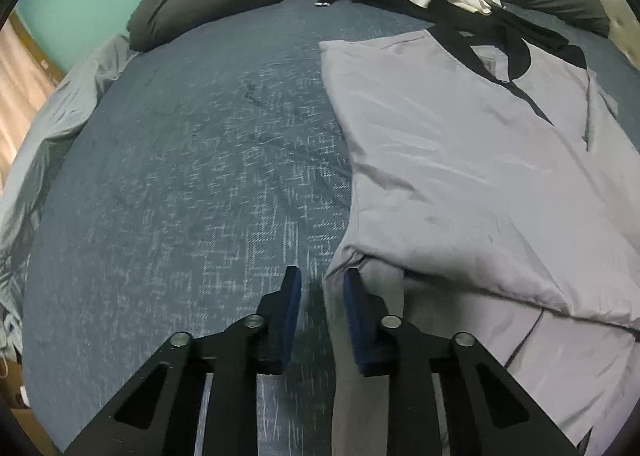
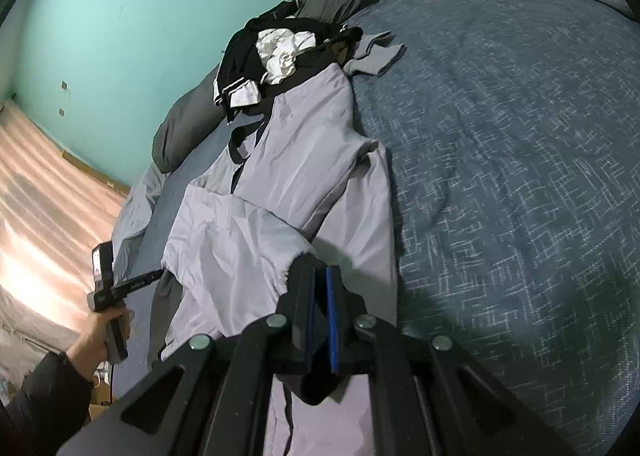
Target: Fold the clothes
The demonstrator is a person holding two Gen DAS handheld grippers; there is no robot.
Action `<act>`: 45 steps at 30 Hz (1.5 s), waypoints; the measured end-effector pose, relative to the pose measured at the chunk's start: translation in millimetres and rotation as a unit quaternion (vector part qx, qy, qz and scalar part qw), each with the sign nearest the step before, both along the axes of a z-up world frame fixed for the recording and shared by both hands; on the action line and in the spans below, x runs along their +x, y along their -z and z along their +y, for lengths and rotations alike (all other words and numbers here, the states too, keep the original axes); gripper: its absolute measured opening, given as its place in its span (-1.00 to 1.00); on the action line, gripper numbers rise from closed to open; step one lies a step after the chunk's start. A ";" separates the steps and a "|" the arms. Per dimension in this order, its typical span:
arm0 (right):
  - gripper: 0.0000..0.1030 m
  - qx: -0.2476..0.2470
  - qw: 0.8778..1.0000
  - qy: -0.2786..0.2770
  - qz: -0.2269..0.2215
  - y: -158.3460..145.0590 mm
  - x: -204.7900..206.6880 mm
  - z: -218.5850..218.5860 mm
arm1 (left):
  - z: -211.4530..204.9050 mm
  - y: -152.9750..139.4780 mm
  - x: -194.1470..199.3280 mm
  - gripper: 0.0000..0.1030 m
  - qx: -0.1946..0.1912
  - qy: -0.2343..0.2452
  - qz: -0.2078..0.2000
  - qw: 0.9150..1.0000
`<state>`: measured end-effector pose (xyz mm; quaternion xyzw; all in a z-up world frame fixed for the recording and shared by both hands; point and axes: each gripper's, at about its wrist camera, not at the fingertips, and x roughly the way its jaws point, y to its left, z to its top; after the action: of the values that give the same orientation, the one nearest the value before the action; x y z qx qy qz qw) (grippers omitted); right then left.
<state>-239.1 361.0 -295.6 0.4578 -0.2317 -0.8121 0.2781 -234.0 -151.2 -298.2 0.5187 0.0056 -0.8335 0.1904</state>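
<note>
Where clothes lie: blue bedspread [image 1: 180, 175] | teal wall [image 2: 120, 15] behind

Both grippers look like the same build: the left gripper [image 1: 322, 284] has matte black arms with triangular cutouts, round silver pivot bolts and dark blue pads on the fingers [image 1: 291, 304]. The right gripper [image 2: 320, 276] matches, with brighter blue pad edges. From the right wrist view, the person's left hand [image 2: 106, 330] comes out of a dark sleeve [image 2: 48, 392], wrapped round a grey handle [image 2: 114, 340] under a black camera block.
</note>
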 end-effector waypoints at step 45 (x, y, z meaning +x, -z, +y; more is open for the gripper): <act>-0.90 0.080 0.989 -0.106 -0.058 24.8 29.6 -36.2 | -47.5 20.8 -3.6 -0.94 0.046 -0.019 0.004 0.999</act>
<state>-209.5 324.9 -320.5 0.5472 -0.1318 -0.7660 0.3105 -237.6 -198.7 -319.0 0.5238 0.0545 -0.8304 0.1822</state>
